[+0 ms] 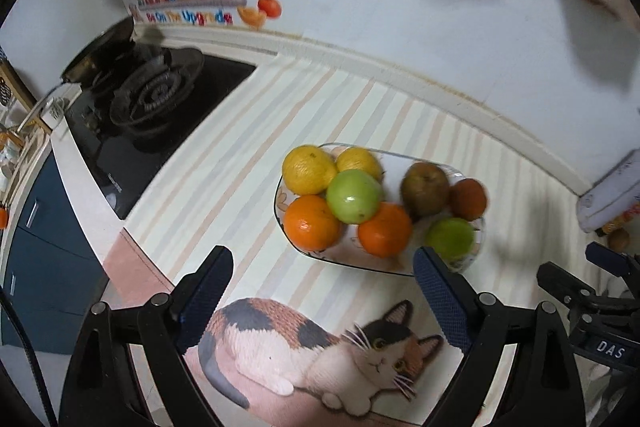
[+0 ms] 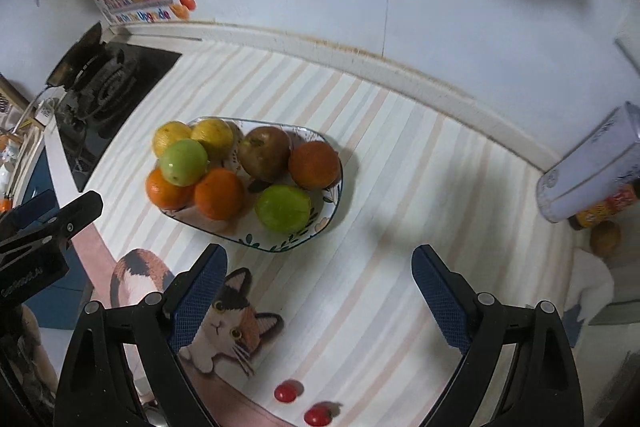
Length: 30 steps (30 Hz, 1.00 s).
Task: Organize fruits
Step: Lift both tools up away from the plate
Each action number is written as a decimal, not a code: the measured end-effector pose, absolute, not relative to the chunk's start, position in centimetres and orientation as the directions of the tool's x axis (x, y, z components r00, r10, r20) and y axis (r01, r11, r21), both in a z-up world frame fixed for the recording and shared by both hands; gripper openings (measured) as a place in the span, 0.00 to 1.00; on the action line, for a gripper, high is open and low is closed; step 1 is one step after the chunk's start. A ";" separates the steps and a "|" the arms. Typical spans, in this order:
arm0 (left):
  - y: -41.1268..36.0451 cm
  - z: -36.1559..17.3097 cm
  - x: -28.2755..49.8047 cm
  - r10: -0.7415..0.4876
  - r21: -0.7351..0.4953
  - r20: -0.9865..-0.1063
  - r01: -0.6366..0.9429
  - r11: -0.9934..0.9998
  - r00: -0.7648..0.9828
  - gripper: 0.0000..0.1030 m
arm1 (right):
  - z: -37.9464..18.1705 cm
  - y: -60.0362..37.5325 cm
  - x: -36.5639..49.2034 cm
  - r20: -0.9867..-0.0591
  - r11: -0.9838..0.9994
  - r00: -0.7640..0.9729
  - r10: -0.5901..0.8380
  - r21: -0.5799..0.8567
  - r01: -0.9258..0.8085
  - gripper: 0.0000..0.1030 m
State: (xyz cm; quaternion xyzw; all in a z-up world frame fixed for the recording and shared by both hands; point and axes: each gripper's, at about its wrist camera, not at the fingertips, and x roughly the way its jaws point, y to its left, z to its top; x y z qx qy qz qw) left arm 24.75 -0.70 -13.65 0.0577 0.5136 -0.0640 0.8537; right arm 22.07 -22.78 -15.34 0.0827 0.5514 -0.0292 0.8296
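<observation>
Plate (image 2: 332, 205) holds 8 fruits: 2 lemons, 2 oranges, 2 green, 2 brownish. 2 red tomatoes (image 2: 285, 391) on desk. Left gripper (image 1: 322, 291) and right gripper (image 2: 320, 287) both spread wide, empty, hovering near plate.

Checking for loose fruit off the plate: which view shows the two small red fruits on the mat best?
The right wrist view. Both small red fruits lie near its bottom edge, on the striped mat, well short of the fruit plate. The left wrist view shows neither; that part of the mat falls outside its frame.
</observation>
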 end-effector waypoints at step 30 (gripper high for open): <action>0.0 -0.5 9.5 -0.130 -0.023 -0.761 0.173 0.985 0.636 0.90 | 0.8 -22.4 6.2 -0.785 0.993 0.617 0.055 0.107 0.047 0.93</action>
